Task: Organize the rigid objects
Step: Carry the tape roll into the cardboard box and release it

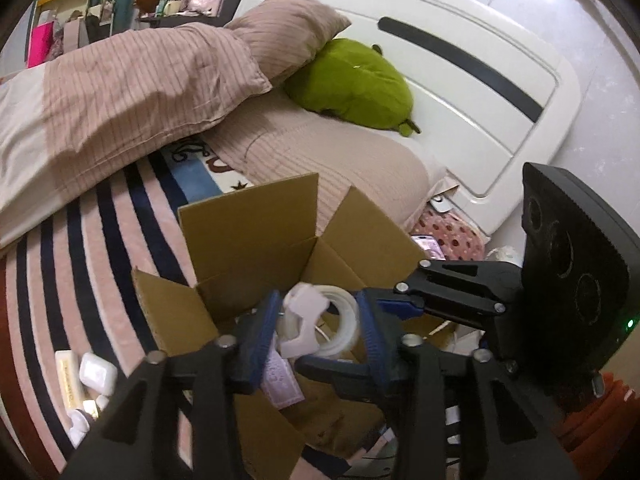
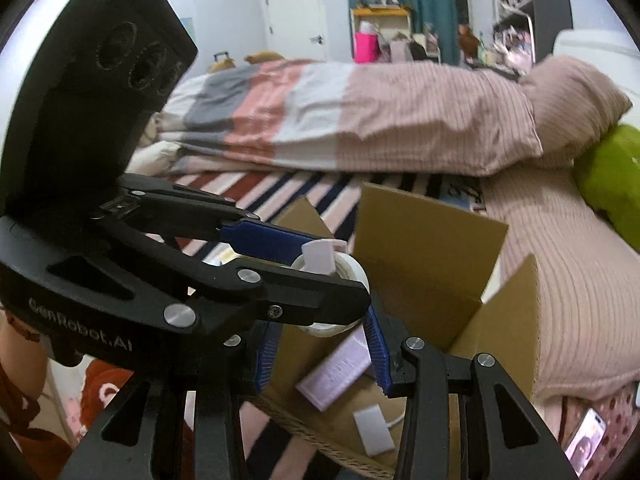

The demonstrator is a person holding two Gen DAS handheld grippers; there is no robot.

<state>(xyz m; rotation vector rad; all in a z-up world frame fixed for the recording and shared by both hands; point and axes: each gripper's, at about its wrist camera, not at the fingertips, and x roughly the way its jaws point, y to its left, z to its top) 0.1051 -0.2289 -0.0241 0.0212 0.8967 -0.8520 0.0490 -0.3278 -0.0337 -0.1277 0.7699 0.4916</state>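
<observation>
A bed [image 1: 352, 168] with a white headboard [image 1: 460, 92] carries everything; its surface is covered by a ribbed pink sheet and a blanket [image 1: 92, 232] striped in pink, white, navy and dark red. On the striped blanket stands an open cardboard box [image 1: 256, 228], flaps raised; beside it lie a few small white cases [image 1: 96, 372]. Behind the box a folded striped duvet [image 1: 120, 96] rests across the bed; a pink pillow [image 1: 288, 36] and a green plush cushion [image 1: 352, 80] lie by the headboard.
</observation>
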